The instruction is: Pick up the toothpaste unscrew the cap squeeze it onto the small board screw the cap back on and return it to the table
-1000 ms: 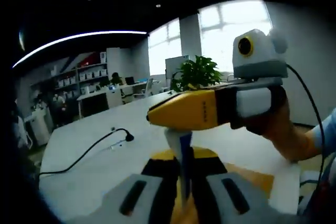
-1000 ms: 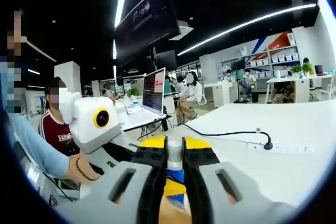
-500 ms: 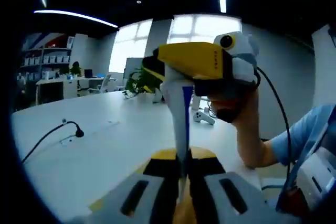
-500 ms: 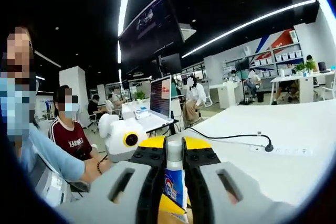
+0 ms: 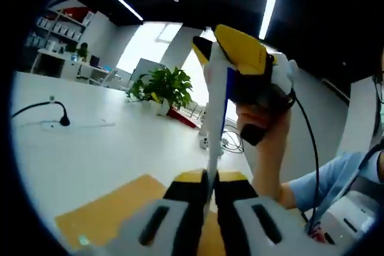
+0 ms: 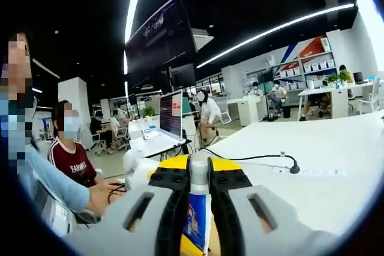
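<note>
A white toothpaste tube (image 5: 215, 118) with a blue stripe rises from my left gripper (image 5: 207, 187), which is shut on its flat tail end. Its top end sits in the yellow jaws of my right gripper (image 5: 217, 46), held by a hand (image 5: 264, 148). In the right gripper view, my right gripper (image 6: 198, 169) is shut on the tube's white cap (image 6: 198, 173), and the labelled tube body (image 6: 195, 223) runs down between the fingers. The light-brown small board (image 5: 114, 208) lies on the white table (image 5: 90, 148) below the tube, at lower left.
A black cable (image 5: 36, 112) and a potted plant (image 5: 159, 88) sit on the far side of the table. In the right gripper view, a cable with a power strip (image 6: 288, 169) crosses the table. A laptop (image 6: 171, 115) and seated people are on the left.
The tube has swung more upright, with the right gripper now higher in the left gripper view. The board has come into sight below. Both grippers keep their hold.
</note>
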